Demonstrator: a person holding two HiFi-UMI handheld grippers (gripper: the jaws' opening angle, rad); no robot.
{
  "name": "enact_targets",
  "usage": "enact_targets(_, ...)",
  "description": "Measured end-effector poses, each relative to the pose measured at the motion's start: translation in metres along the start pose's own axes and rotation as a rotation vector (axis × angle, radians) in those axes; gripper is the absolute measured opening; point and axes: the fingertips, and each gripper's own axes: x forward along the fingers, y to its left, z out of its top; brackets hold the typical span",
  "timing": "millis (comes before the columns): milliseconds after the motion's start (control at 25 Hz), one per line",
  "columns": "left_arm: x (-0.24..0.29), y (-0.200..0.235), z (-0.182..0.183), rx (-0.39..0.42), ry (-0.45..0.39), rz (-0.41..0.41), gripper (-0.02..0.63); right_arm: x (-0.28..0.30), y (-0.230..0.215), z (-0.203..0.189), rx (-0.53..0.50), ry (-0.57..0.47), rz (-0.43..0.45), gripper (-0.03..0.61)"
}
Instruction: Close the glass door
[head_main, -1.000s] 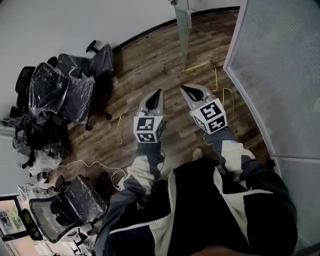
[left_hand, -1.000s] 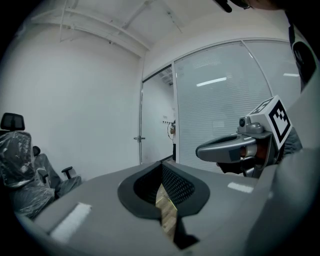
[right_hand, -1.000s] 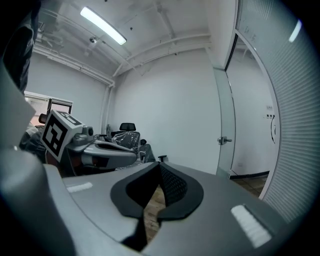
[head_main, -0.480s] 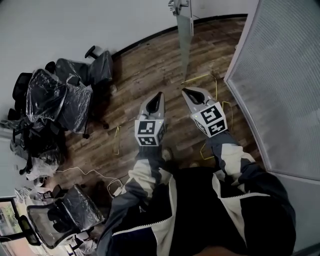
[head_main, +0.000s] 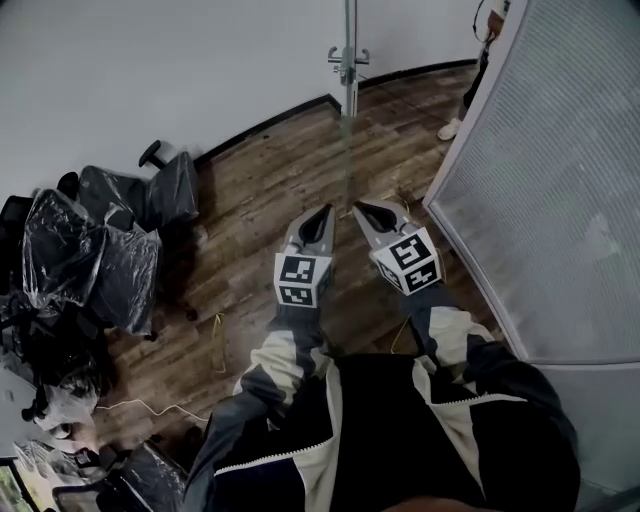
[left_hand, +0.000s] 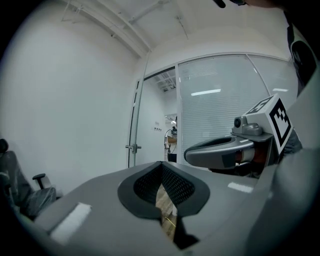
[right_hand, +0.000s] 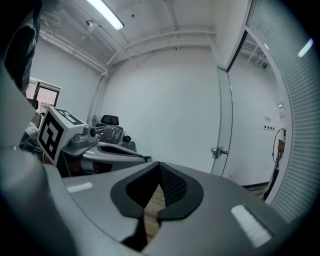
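Note:
The glass door (head_main: 349, 120) stands open and shows edge-on ahead of me, with its metal handle (head_main: 347, 62) partway up. My left gripper (head_main: 322, 213) and right gripper (head_main: 359, 208) are held side by side over the wooden floor, both short of the door and touching nothing. Each is shut with nothing between its pads. In the left gripper view the door edge (left_hand: 135, 115) and handle (left_hand: 132, 147) lie ahead to the left, and my left gripper (left_hand: 162, 165) points level. The right gripper view shows the door (right_hand: 225, 120) and handle (right_hand: 217, 151) to the right of my right gripper (right_hand: 159, 165).
A frosted glass partition (head_main: 545, 180) runs along the right. Office chairs wrapped in plastic (head_main: 95, 250) crowd the left by the white wall. Yellow cable (head_main: 218, 335) lies on the floor. A person's legs (head_main: 468, 95) show in the doorway beyond the door.
Both grippers have moved forward together toward the door, which now shows nearer, with more of its handle in view. The chairs have slid back to the left. Both grippers stayed shut.

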Motion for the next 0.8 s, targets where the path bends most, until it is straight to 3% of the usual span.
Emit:
enact_targets(360,0.031,0.089,0.011,-0.010,-0.036,-0.050,0.008,0.093,-0.005,0.023,-0.030,0.012,-0.044,0.005)
enact_targets(800,0.074,0.165,0.002,-0.028,-0.014,-0.022,0.008,0.166,-0.044,0.028,0.007,0.008,-0.068,0.005)
